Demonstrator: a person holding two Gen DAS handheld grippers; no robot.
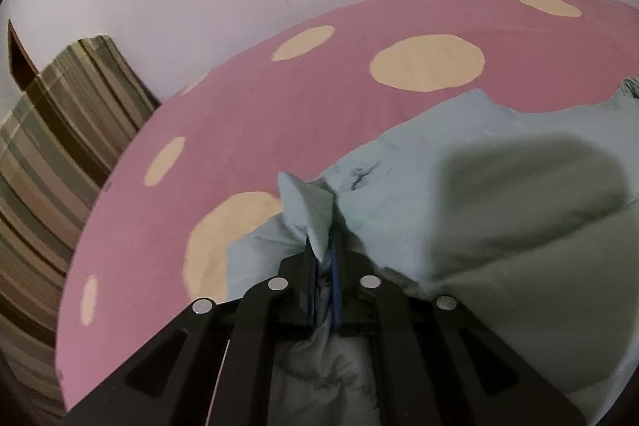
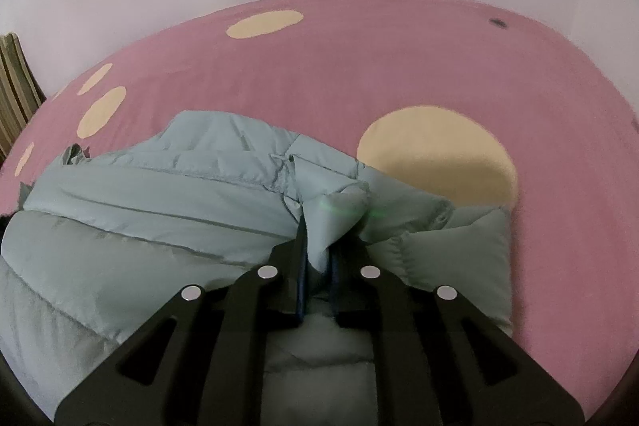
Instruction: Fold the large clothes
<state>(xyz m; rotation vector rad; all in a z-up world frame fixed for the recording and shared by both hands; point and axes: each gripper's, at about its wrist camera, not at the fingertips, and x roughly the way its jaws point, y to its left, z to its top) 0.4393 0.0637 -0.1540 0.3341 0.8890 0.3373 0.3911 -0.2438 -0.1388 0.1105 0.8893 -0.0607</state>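
Left gripper [image 1: 323,246] fingers narrow, pinching jacket [image 1: 499,194] fold; right gripper [image 2: 319,246] same, fabric bunched between fingers. Jacket spread just ahead on bed [image 2: 399,66]. Step: fold laid down. Next, likely: let go, back out without dragging fabric.

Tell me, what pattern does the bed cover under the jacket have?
Pink with cream round spots; the bed cover shows best in the right wrist view.

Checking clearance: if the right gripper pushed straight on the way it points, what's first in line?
The puffy jacket: the right gripper already has a fold of it between its jaws, with the pink sheet beyond. Depth unclear.
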